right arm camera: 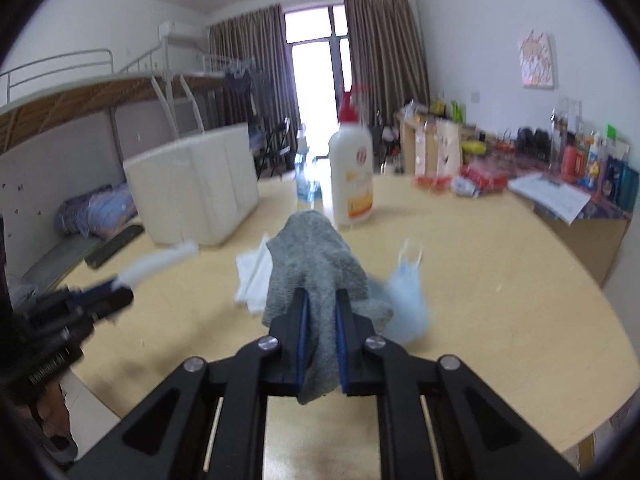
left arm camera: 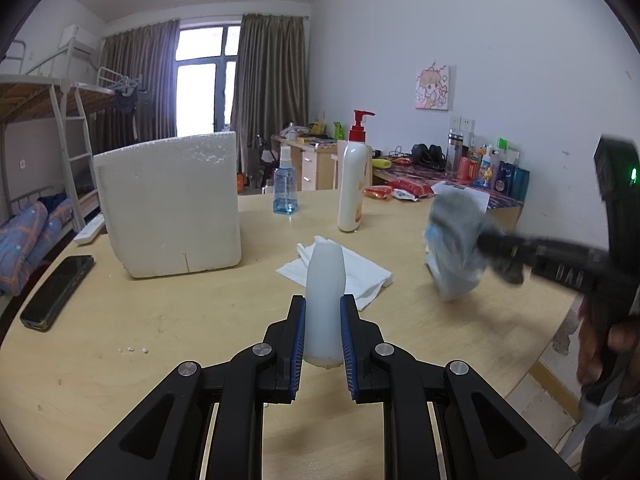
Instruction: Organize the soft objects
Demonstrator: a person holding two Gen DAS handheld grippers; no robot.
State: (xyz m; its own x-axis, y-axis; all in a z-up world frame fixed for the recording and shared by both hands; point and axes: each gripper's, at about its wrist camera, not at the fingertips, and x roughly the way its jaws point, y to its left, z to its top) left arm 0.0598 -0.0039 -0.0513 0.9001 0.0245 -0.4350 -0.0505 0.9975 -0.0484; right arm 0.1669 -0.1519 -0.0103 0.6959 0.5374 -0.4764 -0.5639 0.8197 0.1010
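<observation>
Left gripper (left arm camera: 323,330) jaws pinch a white bottle (left arm camera: 325,300); right gripper (right arm camera: 322,320) jaws pinch a grey cloth (right arm camera: 316,264) above the surface (left arm camera: 200,320), whose near half is bare to the edge.

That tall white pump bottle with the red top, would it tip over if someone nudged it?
Probably: the pump bottle stands tall on a narrow base on the smooth wooden table, so a high push may topple it. A low push would likelier slide it. How full it is cannot be seen.

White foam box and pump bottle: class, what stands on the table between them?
The left wrist view shows a blue spray bottle between the foam box and pump bottle.
</observation>
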